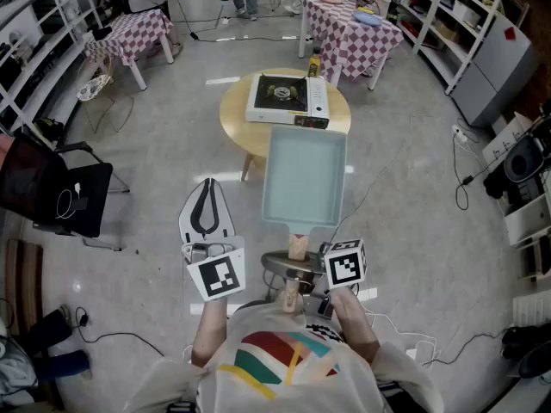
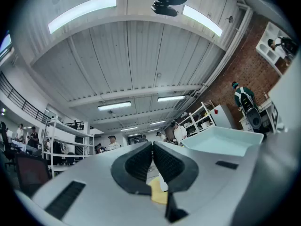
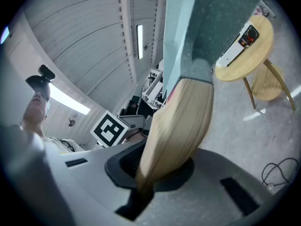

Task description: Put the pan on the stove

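Note:
A rectangular light-blue pan (image 1: 306, 177) with a wooden handle (image 1: 297, 246) hangs in the air in front of me, short of the round table. My right gripper (image 1: 294, 275) is shut on that handle (image 3: 181, 121), and the pan's underside (image 3: 207, 22) fills the top of the right gripper view. The portable gas stove (image 1: 288, 100) sits on the round wooden table (image 1: 237, 114) just beyond the pan's far edge; it also appears as the stove (image 3: 241, 40) in the right gripper view. My left gripper (image 1: 207, 198) is shut and empty, left of the pan, its jaws meeting (image 2: 153, 150).
A yellow bottle (image 1: 315, 61) stands behind the stove. Two checkered tables (image 1: 353, 33) (image 1: 129, 37) stand at the back. A black chair (image 1: 65, 198) is at the left, shelving (image 1: 469, 24) at the right, and cables (image 1: 405, 334) lie on the floor.

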### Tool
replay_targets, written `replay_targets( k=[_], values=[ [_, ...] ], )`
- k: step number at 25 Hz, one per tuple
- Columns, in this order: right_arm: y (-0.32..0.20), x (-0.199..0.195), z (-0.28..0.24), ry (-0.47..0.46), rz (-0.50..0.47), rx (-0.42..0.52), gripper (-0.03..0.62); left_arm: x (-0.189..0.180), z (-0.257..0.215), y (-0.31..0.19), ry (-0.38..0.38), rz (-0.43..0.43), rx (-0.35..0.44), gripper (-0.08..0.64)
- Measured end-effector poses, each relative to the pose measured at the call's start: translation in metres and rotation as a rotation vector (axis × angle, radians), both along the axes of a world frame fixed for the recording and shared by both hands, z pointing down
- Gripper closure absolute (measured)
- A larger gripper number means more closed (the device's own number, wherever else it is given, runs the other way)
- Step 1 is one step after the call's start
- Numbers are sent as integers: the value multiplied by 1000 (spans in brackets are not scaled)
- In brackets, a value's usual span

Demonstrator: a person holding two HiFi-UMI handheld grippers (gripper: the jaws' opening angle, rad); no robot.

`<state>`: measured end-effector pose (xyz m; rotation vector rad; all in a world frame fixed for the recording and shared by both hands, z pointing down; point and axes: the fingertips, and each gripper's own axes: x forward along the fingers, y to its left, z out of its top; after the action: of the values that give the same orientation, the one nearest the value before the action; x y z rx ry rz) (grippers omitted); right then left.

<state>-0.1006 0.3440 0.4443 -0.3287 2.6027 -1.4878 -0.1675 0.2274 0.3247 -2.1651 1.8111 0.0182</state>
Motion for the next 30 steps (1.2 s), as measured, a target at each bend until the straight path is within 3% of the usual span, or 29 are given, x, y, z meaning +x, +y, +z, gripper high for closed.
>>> replay_targets(
  k=[19, 26, 30],
  values=[
    [-9, 6, 5, 13, -24, 17, 572, 10, 0, -11, 6, 1, 8, 549],
    [-10, 22, 14, 25, -28, -12, 572, 13, 17, -8, -15, -23, -57, 549],
    [-8, 26, 12, 14, -34, -7, 572, 17, 15, -17, -20, -25, -50, 549]
  ],
)
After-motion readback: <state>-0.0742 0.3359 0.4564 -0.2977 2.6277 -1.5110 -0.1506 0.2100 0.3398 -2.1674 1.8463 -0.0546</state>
